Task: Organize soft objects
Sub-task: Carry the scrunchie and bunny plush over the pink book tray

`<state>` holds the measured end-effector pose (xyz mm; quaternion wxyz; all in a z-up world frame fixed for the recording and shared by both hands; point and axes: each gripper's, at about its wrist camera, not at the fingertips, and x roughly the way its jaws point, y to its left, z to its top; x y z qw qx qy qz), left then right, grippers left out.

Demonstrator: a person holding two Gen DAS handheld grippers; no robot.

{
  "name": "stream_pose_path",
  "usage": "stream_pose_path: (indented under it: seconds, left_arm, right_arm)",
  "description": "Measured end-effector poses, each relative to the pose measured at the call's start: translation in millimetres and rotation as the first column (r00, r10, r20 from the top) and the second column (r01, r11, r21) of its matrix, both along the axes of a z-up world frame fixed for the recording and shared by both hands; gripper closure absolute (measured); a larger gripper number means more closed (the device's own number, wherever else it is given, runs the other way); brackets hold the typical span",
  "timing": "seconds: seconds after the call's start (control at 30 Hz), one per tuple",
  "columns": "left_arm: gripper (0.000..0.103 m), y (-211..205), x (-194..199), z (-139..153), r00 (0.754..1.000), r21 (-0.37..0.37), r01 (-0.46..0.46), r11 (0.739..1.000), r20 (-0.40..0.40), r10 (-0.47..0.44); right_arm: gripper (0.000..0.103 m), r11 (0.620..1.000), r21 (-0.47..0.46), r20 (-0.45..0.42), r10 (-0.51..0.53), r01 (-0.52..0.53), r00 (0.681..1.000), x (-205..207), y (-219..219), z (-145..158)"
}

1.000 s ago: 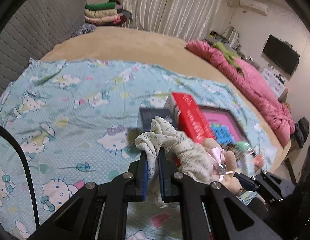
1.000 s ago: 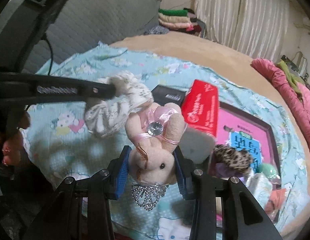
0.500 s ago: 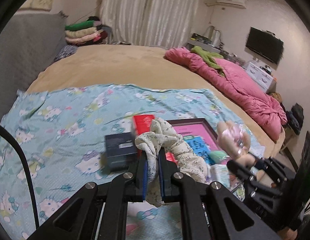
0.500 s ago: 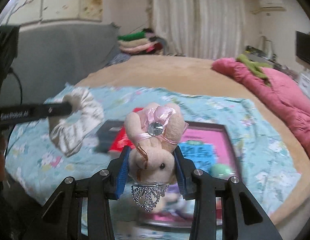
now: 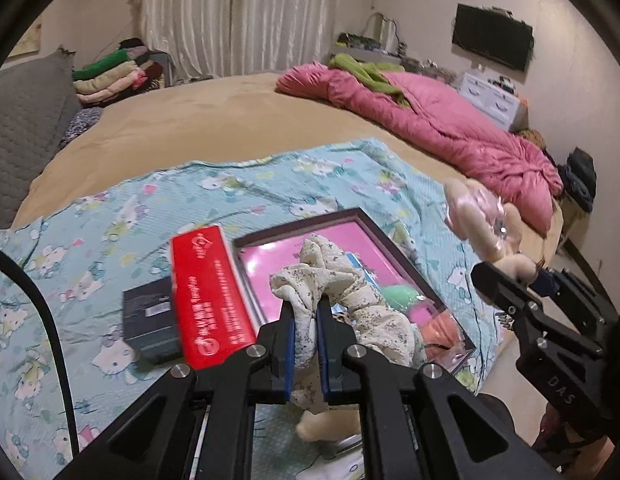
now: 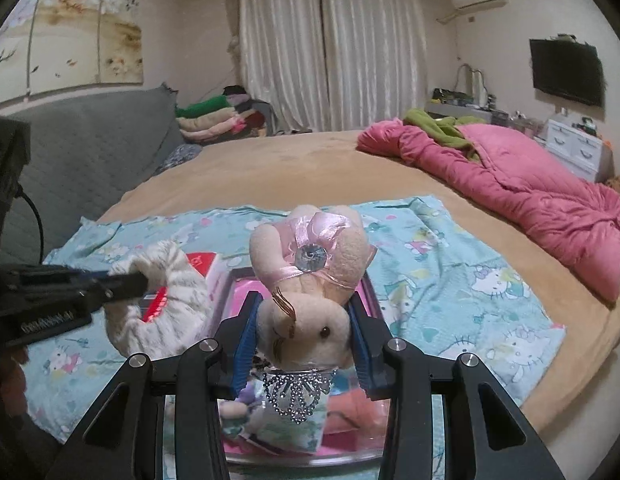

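Note:
My left gripper (image 5: 306, 312) is shut on a cream floral scrunchie (image 5: 338, 284), held in the air over the pink-lined tray (image 5: 294, 220). From the right wrist view the same scrunchie (image 6: 166, 304) hangs at the left in the left gripper (image 6: 138, 280). My right gripper (image 6: 304, 316) is shut on a beige plush bunny (image 6: 310, 276) with a pink bow, a gem and a beaded crown, held upside down above the tray (image 6: 370, 284). In the left wrist view the bunny (image 5: 478, 220) shows at the right, in the right gripper (image 5: 510, 276).
A red box (image 5: 206, 292) and a dark box (image 5: 150, 320) lie left of the tray on the Hello Kitty sheet (image 5: 90, 240). Several small soft items fill the tray's near end (image 5: 438, 320). A pink quilt (image 6: 530, 184) lies on the bed's right; folded clothes (image 6: 214, 116) sit at the back.
Both grippers have swung rightward and up with their loads, from over the boxes to over the tray. The bunny and scrunchie stay gripped.

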<state>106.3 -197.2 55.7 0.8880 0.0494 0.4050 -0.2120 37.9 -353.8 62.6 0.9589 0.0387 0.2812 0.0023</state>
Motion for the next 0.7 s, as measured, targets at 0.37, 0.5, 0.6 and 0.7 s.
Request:
stream_pose_path:
  seconds: [0.37, 0.5, 0.6, 0.7]
  left_arm:
    - [0.094, -28.5, 13.1, -43.6, 0.997, 0.065, 0.034, 0.997, -0.071, -0.030]
    - [0.094, -34.4, 18.2, -59.5, 0.994, 0.086, 0.043, 0.995, -0.104, -0.034]
    - [0.094, -36.8, 22.0, -67.3, 0.992, 0.089, 0.044, 0.995, -0.122, -0.033]
    - [0.094, -38.3, 25.3, -72.7, 0.990, 0.091, 0.045, 0.995, -0.136, -0.032]
  right_arm:
    - [0.060, 1.000, 0.023, -0.041, 0.003, -0.002, 0.999, 11.5, -8.1, -25.3]
    - [0.060, 1.000, 0.026, -0.074, 0.011, -0.009, 0.997, 18.4, -8.6, -38.8]
    - [0.060, 1.000, 0.023, -0.103, 0.016, -0.014, 0.995, 23.6, -7.8, -50.0]
    - [0.060, 1.000, 0.025, -0.129, 0.022, -0.019, 0.991, 28.9, -8.0, -59.0]
